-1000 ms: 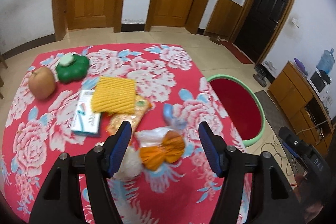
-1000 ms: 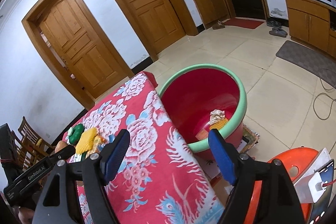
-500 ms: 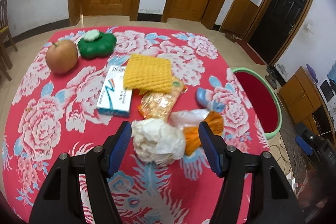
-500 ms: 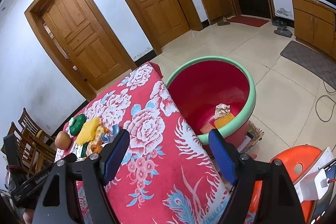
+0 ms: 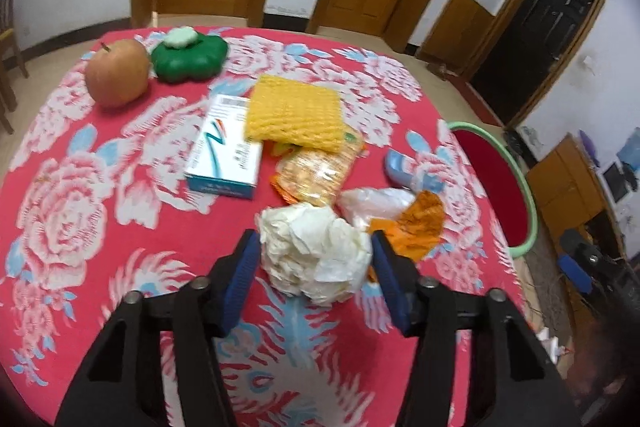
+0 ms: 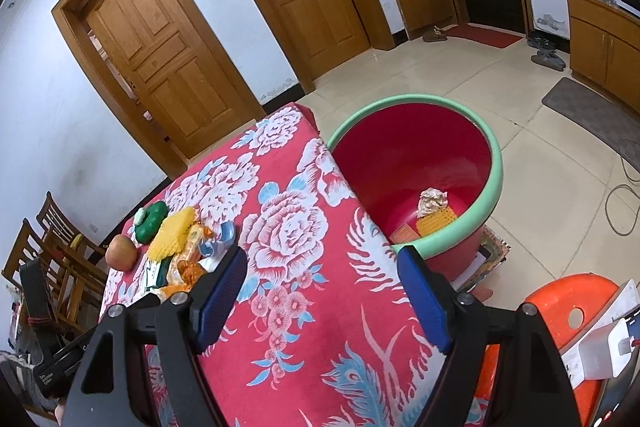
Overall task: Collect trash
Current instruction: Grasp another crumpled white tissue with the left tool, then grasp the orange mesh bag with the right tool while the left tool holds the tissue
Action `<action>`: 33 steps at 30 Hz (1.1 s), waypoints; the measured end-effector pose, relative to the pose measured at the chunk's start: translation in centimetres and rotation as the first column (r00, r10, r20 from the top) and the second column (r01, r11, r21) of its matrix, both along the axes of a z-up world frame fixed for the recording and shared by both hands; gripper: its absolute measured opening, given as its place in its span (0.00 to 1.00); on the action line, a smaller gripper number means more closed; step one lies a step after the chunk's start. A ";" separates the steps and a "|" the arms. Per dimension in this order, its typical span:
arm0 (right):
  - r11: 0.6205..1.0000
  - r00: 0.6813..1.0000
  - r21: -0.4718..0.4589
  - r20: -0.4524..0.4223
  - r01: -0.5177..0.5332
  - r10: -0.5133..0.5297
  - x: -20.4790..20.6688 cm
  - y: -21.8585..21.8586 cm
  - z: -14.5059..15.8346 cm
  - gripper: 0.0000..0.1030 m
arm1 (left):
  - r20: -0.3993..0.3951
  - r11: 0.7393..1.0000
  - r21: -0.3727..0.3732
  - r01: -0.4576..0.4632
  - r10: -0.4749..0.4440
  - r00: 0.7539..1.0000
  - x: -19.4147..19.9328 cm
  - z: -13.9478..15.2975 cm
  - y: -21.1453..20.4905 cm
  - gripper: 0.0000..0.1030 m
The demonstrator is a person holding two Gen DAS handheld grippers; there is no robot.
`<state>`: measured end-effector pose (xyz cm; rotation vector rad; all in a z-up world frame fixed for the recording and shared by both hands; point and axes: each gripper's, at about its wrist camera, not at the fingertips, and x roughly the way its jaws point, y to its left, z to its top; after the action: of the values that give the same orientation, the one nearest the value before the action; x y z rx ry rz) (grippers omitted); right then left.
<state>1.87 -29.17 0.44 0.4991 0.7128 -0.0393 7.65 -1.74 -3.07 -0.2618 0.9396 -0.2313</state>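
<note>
The left gripper (image 5: 314, 259) stood spread around a crumpled white paper wad (image 5: 314, 253) on the red floral tablecloth (image 5: 72, 187), its blue pads either side, whether touching unclear. Just beyond lay an orange wrapper (image 5: 416, 227), a clear plastic bag (image 5: 376, 203), a snack packet (image 5: 316, 173), a white-and-teal box (image 5: 226, 151) and yellow foam netting (image 5: 296, 117). An apple (image 5: 117, 73) and a green container (image 5: 190, 57) sat farther back. A green-rimmed red tub (image 5: 520, 187) stood past the table's edge.

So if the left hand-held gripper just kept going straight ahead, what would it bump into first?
Most likely the crumpled white paper wad, which already sits between the open fingers of the left hand-held gripper. Whether it touches them is unclear.
</note>
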 end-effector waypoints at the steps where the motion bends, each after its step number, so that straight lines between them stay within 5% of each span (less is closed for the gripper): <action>1: 1.000 1.000 -0.001 -0.001 -0.003 0.003 0.0 0.1 0.0 0.77 | -0.003 1.000 -0.011 0.008 -0.008 1.000 -0.1 -0.1 -0.1 0.46; 12: 0.999 0.999 -0.019 -0.014 -0.051 0.050 0.6 2.2 -0.1 0.77 | 0.070 1.000 -0.012 -0.012 0.012 0.997 -1.5 1.8 1.3 0.40; 22: 0.979 0.980 -0.045 -0.027 -0.198 0.197 2.4 7.1 -0.5 0.77 | 0.097 0.996 0.006 -0.085 0.084 0.992 -2.0 2.3 4.4 0.40; 33: 0.948 0.945 -0.004 -0.087 -0.317 0.315 5.5 11.3 -3.0 0.63 | 0.080 0.993 -0.019 -0.115 0.117 0.990 -2.0 1.7 6.2 0.40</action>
<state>7.40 -17.91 -2.60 0.3619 0.8693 0.2351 5.66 4.50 -1.35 -0.3169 0.8402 -0.1405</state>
